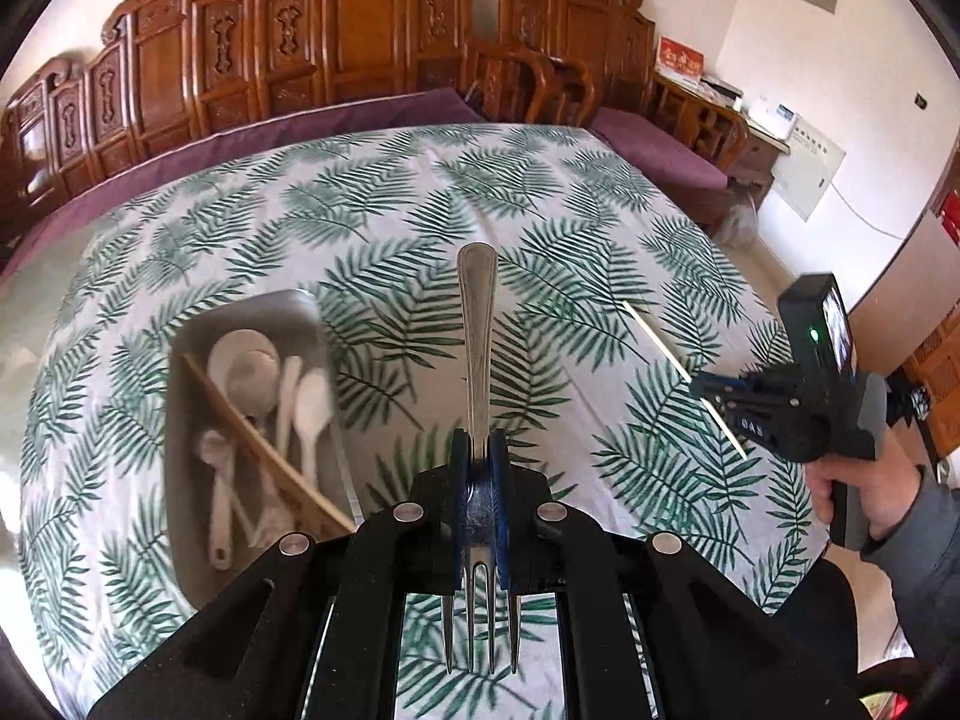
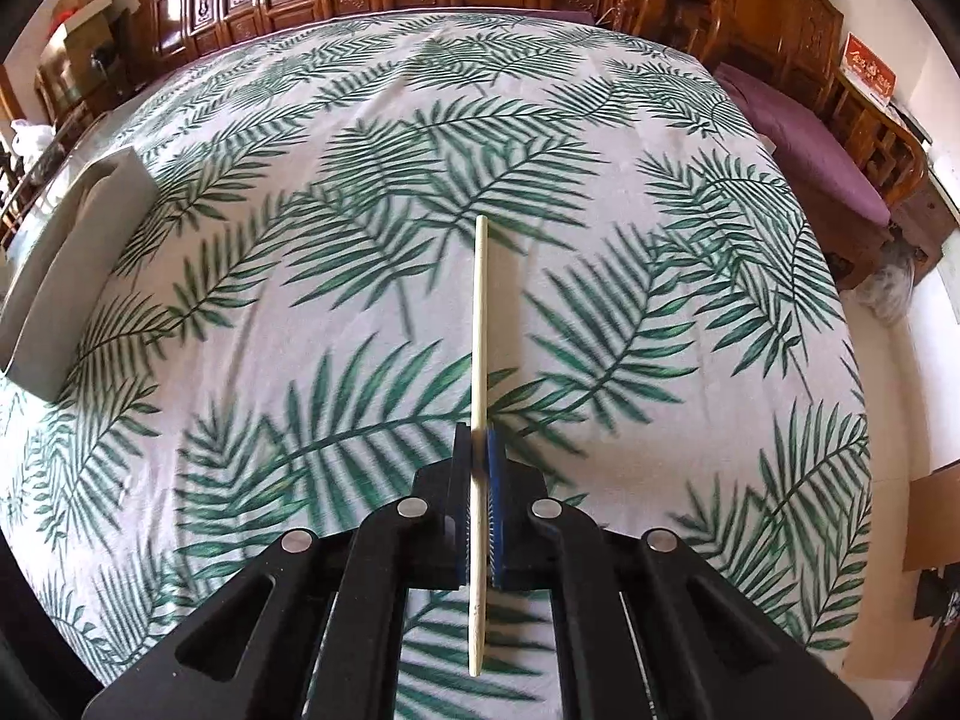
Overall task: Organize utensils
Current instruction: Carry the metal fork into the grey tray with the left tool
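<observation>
My left gripper (image 1: 478, 450) is shut on a steel fork (image 1: 477, 324), handle pointing away, tines toward the camera, held above the leaf-print tablecloth. To its left lies a grey metal tray (image 1: 288, 307) holding white spoons (image 1: 312, 402), a metal spoon and a wooden chopstick (image 1: 264, 450). My right gripper (image 2: 479, 438) is shut on a pale chopstick (image 2: 480, 312) lifted over the cloth. In the left wrist view that gripper (image 1: 714, 399) shows at the right with the chopstick (image 1: 657, 339) across its jaws. The tray (image 2: 72, 264) appears at the far left of the right wrist view.
The table (image 1: 540, 192) is covered by a white cloth with green palm leaves. Carved wooden benches (image 1: 336, 30) with purple cushions (image 1: 654, 147) run behind and to the right. A person's hand (image 1: 864, 492) in a grey sleeve holds the right gripper.
</observation>
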